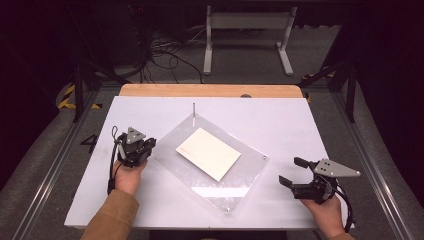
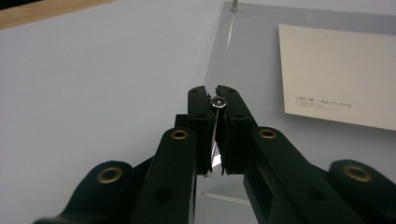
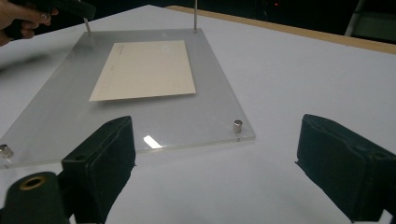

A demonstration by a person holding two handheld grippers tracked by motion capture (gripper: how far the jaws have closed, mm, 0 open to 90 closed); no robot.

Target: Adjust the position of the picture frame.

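Jaws of my left gripper (image 1: 145, 146) are pressing together on a thin metal pin (image 2: 217, 102) standing at the left corner of a clear acrylic plate (image 1: 240, 175), and I am seeing its round head pinched between the black pads in the left gripper view. My right gripper (image 1: 289, 172) is hovering over the white bench (image 1: 280, 120) just off the plate's right edge, its jaws standing wide apart and gripping nothing. Lying flat and turned at an angle near the middle of the bench, the plate is carrying a cream card (image 1: 208, 153) at its centre. Another slim pin (image 1: 194, 112) is standing upright at the far corner, and short metal studs (image 3: 237, 126) are sitting in the near corners.
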